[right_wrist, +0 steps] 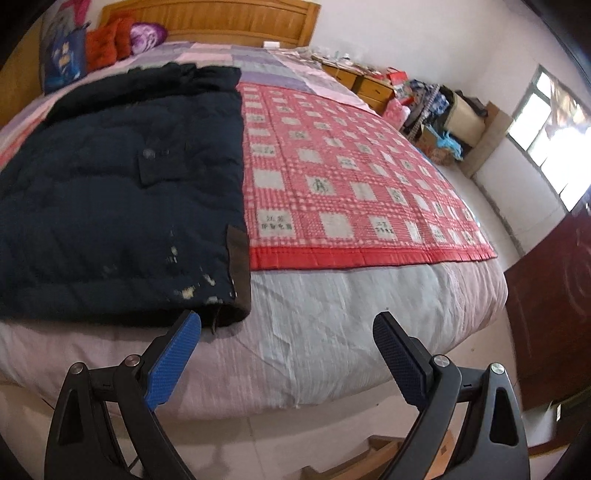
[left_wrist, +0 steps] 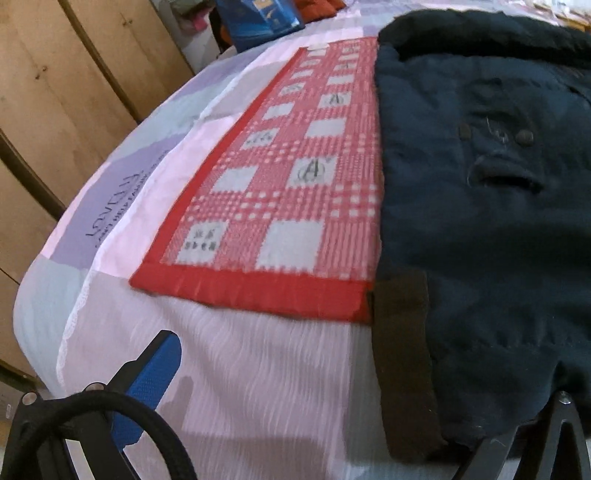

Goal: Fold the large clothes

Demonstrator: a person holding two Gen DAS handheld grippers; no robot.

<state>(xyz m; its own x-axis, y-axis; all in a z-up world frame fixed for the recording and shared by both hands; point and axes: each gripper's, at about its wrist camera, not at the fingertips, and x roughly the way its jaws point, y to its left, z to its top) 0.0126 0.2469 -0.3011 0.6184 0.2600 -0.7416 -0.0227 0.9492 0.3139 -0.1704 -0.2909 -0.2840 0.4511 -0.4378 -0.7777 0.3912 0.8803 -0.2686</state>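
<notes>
A large dark navy padded jacket (right_wrist: 110, 203) lies flat on the bed, its brown-banded hem corner (right_wrist: 238, 266) towards me. In the left wrist view the jacket (left_wrist: 480, 221) fills the right side, on top of a red checked mat (left_wrist: 288, 177). My left gripper (left_wrist: 351, 369) is open wide at the bed's foot. Its blue left pad (left_wrist: 155, 373) rests over the pink sheet, while its right fingertip is hidden behind the jacket hem (left_wrist: 402, 350). My right gripper (right_wrist: 288, 321) is open and holds nothing. Its left pad (right_wrist: 173, 362) sits just in front of the hem corner.
The red mat (right_wrist: 351, 177) covers the bed's right half. A wooden wardrobe (left_wrist: 55, 92) stands to the left of the bed. Headboard (right_wrist: 221, 18), cushions (right_wrist: 107, 40) and a blue bag (right_wrist: 62, 59) sit at the far end. Nightstand (right_wrist: 365, 83), clutter (right_wrist: 436, 110) and a dark door (right_wrist: 554, 314) are on the right.
</notes>
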